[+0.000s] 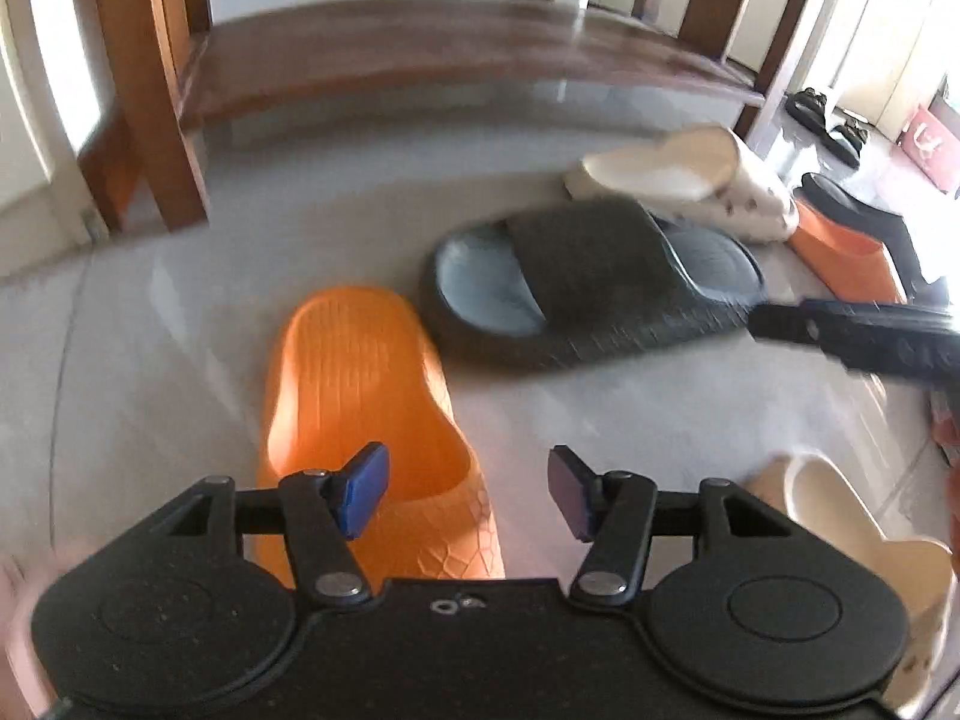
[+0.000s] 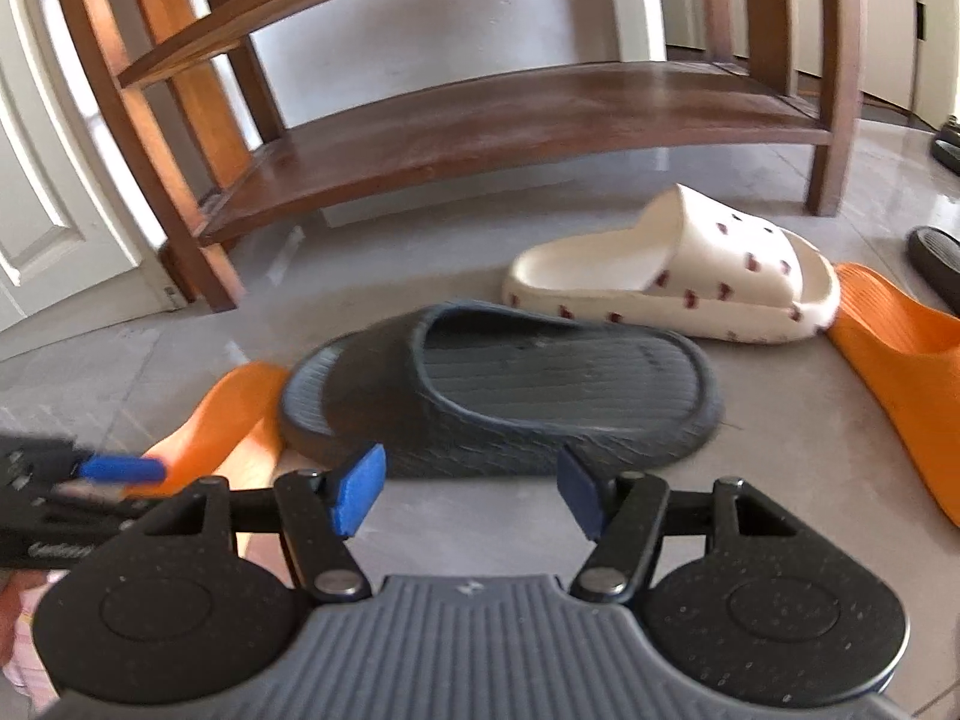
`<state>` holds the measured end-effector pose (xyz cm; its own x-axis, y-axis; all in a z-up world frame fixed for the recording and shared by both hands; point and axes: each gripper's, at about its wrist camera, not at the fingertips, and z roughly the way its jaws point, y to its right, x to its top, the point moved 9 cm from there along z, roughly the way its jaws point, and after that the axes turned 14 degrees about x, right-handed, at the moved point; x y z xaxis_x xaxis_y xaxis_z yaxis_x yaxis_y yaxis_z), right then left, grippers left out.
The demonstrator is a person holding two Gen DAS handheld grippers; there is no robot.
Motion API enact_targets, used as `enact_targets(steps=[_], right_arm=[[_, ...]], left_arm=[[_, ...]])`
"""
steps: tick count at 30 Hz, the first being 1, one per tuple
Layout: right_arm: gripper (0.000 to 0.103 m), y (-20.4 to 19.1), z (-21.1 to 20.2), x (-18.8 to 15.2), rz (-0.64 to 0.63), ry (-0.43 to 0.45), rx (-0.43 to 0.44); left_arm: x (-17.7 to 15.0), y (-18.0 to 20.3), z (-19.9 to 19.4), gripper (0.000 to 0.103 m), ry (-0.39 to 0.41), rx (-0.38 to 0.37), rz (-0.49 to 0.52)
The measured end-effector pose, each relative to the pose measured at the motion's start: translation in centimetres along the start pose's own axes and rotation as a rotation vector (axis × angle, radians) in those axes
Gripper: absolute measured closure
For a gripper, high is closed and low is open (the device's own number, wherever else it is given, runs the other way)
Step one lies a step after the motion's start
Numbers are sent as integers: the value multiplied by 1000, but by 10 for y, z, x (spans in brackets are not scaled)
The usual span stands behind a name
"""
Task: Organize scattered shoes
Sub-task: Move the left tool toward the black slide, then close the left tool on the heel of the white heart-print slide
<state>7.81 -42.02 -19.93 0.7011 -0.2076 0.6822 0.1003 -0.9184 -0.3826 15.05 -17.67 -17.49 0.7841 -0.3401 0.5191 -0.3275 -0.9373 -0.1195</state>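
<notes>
My left gripper (image 1: 468,489) is open with nothing between its blue pads; it hovers over the toe end of an orange slipper (image 1: 360,396) lying on the floor. Right of that slipper lies a dark slide (image 1: 588,282), with a white spotted slipper (image 1: 678,180) behind it. My right gripper (image 2: 471,492) is open and empty, just in front of the dark slide (image 2: 510,384). A second orange slipper (image 2: 900,360) lies to the right, beside the white slipper (image 2: 678,276). The first orange slipper (image 2: 228,414) shows at the left.
A wooden shoe rack (image 2: 510,126) stands behind the shoes, its low shelf bare. A cream slipper (image 1: 840,516) lies at the near right. Another dark slipper (image 2: 936,258) is at the far right. A white door (image 2: 54,228) is to the left. The floor is grey tile.
</notes>
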Motion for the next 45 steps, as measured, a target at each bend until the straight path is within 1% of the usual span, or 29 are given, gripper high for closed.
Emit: enact_targets(steps=[3,4,6,8,9,10,11,12,13,14,15,17,19,22,24,27,30,31,32,33,34,35,37,38,39,40,41,43,45], right_arm=[[35,8,-6,-5,0,5,-33],[33,11,-8,-6,0,8,-43],[28,19,-16,-11,10,17,-68],[23,27,-25,-12,21,39,-85],[21,31,-31,-12,28,53,-98],[17,34,-34,-11,34,63,-109],[16,40,-41,-10,44,81,-131],[16,44,-46,-9,53,102,-146],[15,47,-50,-7,59,124,-148],[13,51,-59,-4,72,168,-150],[12,53,-63,-3,79,184,-155],[11,61,-73,-1,86,204,-166],[7,68,-78,-1,78,190,-187],[7,86,-92,-6,73,169,-236],[7,102,-101,-11,109,157,-268],[7,121,-108,-17,142,131,-254],[8,133,-119,-20,143,155,-253],[10,135,-120,-21,133,155,-262],[20,136,-122,-21,111,151,-279],[26,137,-123,-22,93,151,-296],[40,138,-124,-23,78,150,-309],[60,140,-124,-25,75,148,-311],[79,144,-123,-28,98,152,-288],[83,146,-122,-29,112,153,-274],[85,147,-121,-30,122,154,-266],[88,147,-121,-30,112,156,-276],[95,146,-122,-29,91,156,-290],[97,144,-122,-28,61,159,-302],[97,144,-122,-28,68,158,-297]], left_arm=[[-15,10,-7,44,-30,18,-29],[-16,10,-10,44,-34,27,-56],[-11,9,-20,44,-3,50,-104],[5,14,-36,42,82,44,-116],[15,19,-43,38,125,27,-119],[23,24,-49,35,162,7,-120],[33,32,-53,31,202,-34,-114],[41,42,-55,29,227,-76,-101],[47,50,-56,29,241,-108,-89],[53,61,-56,29,254,-146,-70],[56,70,-55,29,264,-173,-55],[60,91,-52,29,277,-247,-44],[61,109,-47,29,269,-298,-37],[60,139,-38,29,247,-384,-34],[63,155,-31,29,240,-411,-35],[72,175,-22,29,238,-440,-54],[82,185,-13,29,239,-456,-83],[85,185,-10,29,241,-453,-93],[89,185,-7,29,243,-450,-104],[93,183,-4,28,252,-445,-115],[98,181,-2,28,266,-439,-124],[102,179,1,28,279,-433,-132],[111,176,5,28,298,-432,-143],[117,175,9,27,310,-433,-148],[120,175,11,27,315,-433,-148],[123,175,13,27,318,-437,-149],[128,176,16,27,322,-444,-151],[133,177,20,27,325,-458,-152],[141,181,24,26,342,-469,-143]])
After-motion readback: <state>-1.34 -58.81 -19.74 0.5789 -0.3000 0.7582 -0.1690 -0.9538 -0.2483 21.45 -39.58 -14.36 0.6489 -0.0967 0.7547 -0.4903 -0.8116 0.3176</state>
